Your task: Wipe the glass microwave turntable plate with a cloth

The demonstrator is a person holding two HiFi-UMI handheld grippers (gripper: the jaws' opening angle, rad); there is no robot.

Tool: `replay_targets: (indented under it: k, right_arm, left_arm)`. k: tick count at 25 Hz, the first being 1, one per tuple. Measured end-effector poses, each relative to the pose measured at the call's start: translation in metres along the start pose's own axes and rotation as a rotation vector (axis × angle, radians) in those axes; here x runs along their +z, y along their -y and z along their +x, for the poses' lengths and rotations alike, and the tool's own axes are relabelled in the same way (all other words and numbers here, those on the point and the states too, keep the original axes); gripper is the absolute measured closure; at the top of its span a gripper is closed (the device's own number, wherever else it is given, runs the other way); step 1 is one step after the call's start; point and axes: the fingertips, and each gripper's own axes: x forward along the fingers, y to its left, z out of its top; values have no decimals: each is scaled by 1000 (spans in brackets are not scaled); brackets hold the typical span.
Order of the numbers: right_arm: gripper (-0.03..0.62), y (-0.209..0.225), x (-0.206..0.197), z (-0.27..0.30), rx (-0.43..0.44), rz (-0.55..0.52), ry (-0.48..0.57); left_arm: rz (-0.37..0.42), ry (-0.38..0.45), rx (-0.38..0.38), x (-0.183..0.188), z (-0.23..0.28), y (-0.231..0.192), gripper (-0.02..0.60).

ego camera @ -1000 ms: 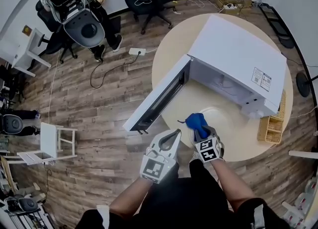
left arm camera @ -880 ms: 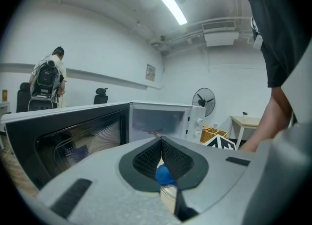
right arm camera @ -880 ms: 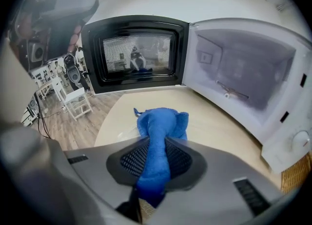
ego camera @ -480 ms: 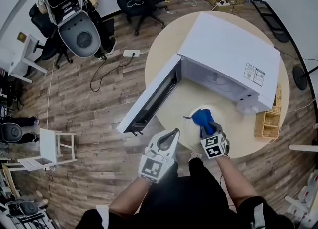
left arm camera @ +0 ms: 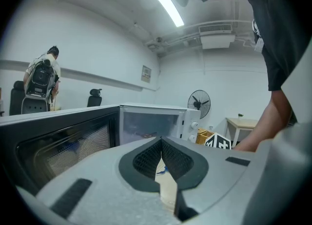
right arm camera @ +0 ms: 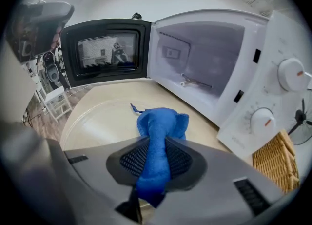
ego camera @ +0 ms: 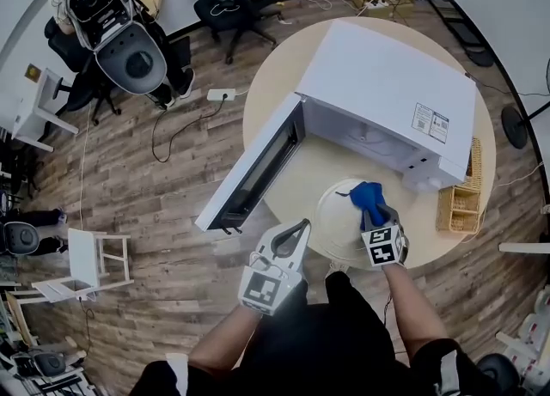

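2 grippers are in view, but only my right gripper [ego camera: 375, 212] is working. Its jaws are clamped on the blue cloth [right arm camera: 160, 136], which bunches out ahead of the pads and rests on the glass turntable plate [right arm camera: 92, 119]. The plate lies flat on the round table [ego camera: 275, 94], out of the cavity and just in front of the open microwave [ego camera: 391, 94], whose door [ego camera: 253, 171] is swung out to my left. In the head view the cloth sits on the plate's right part, on the side nearer the microwave. My left gripper [ego camera: 294, 233] hovers at the table's near edge beside the plate. Its jaws are drawn together with only a sliver between the pads, and nothing is in them.

I judge this to be the wiping step itself, with cloth on glass. I cannot tell how much of the plate has been covered, as the glass shows no clear marks.

The next move, as I read it, is 1 sweeping arc that drags the cloth toward the plate's near-left part. I would press lightly so the plate does not skate on the table. If it slides, the left gripper could steady the rim. I would also mind the wicker basket [ego camera: 458, 205] on the right.
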Motion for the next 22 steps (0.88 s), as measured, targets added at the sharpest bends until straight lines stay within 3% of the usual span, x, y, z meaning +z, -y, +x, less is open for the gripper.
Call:
replay_targets:
  k: [13,22]
  right_arm:
    - [516,45,-21,-12,-95,23,-23]
    - [514,14,11,-36,-38,64,71]
  left_arm:
    - [0,7,-17,5,2,12,577]
    - [-6,-5,-19,-2,-1,11,575]
